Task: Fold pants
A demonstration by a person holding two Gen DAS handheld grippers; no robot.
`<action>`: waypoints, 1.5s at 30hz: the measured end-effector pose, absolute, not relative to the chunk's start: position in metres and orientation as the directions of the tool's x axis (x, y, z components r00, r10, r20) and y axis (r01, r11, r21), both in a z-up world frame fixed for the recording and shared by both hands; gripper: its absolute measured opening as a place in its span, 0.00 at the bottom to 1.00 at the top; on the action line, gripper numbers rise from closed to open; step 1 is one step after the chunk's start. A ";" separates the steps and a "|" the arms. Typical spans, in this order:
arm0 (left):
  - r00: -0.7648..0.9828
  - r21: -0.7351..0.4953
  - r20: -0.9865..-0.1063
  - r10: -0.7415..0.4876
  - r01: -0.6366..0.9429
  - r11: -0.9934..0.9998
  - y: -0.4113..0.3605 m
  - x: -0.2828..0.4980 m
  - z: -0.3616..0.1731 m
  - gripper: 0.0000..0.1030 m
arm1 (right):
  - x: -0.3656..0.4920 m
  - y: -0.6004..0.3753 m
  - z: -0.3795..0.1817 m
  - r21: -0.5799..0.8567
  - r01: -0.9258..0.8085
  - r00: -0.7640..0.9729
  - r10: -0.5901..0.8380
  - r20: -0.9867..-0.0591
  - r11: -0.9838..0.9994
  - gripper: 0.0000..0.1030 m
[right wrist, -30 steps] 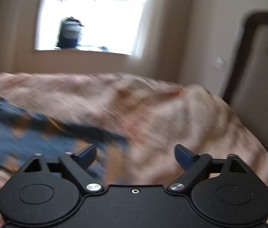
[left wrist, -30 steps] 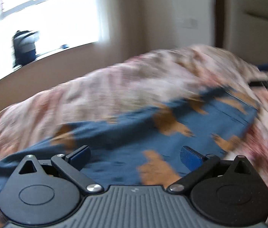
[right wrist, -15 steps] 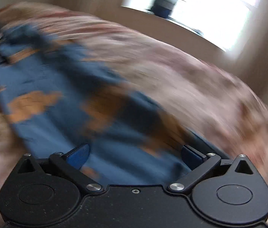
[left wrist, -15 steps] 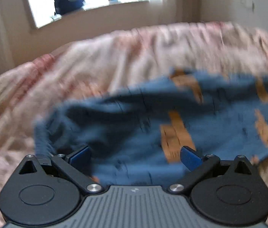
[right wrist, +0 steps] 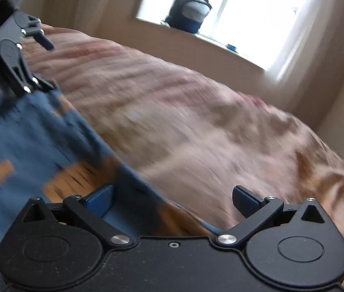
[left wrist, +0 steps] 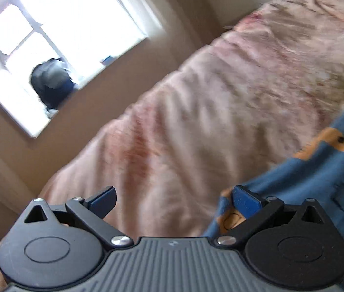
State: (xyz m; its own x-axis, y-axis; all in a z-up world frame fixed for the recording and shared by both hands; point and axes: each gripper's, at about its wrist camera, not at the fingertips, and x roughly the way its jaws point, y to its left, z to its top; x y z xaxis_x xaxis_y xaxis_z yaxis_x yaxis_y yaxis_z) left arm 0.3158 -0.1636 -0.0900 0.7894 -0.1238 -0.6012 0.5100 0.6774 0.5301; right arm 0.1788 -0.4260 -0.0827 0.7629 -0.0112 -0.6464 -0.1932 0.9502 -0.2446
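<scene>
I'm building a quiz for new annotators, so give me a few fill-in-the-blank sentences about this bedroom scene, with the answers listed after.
1. The blue pants lie on a bedspread that is mostly ____ in colour.
2. The left gripper and the right gripper both have their jaws ____.
3. A dark backpack sits on the ____ sill.
4. The shapes printed on the pants are ____ in colour.

Answers: pink; open; window; orange

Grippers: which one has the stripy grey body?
The left gripper. Its body is grey with raised stripes running along it, while the right gripper has a plain black body. Both are open.
</scene>
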 end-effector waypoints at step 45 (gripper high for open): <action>0.588 -0.101 -0.798 0.130 -0.343 0.934 0.063 0.201 -0.064 1.00 | 0.374 -0.086 -0.030 0.402 -0.740 0.223 0.760 -0.610 0.539 0.94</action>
